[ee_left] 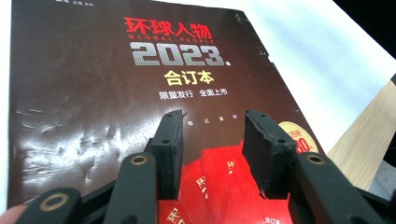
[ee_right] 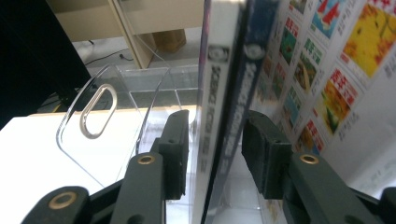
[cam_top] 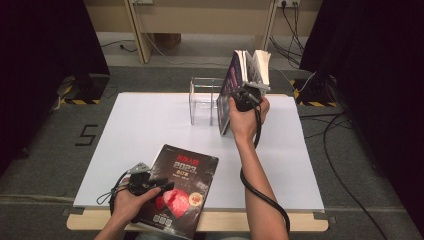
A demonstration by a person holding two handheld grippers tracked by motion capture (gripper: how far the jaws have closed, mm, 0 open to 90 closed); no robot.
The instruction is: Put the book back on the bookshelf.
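Straddling upright magazine spines (ee_right: 224,116) beside the clear acrylic rack (cam_top: 202,100), the right gripper (ee_right: 215,140) stands open, pads apart; the left gripper (ee_left: 212,140) hovers half-open over the dark glossy magazine (ee_left: 116,93) on the white worktop (cam_top: 150,120).

dark magazine (ee_left: 116,93), open tool (ee_left: 212,140) above

A dark-covered magazine (cam_top: 182,192) with red lettering lay flat, face up, at the near edge of the bench. Upright at the far side, a thick stack of magazines (cam_top: 247,75) stood on edge against the clear acrylic holder (cam_top: 204,100), pages fanning at the top.
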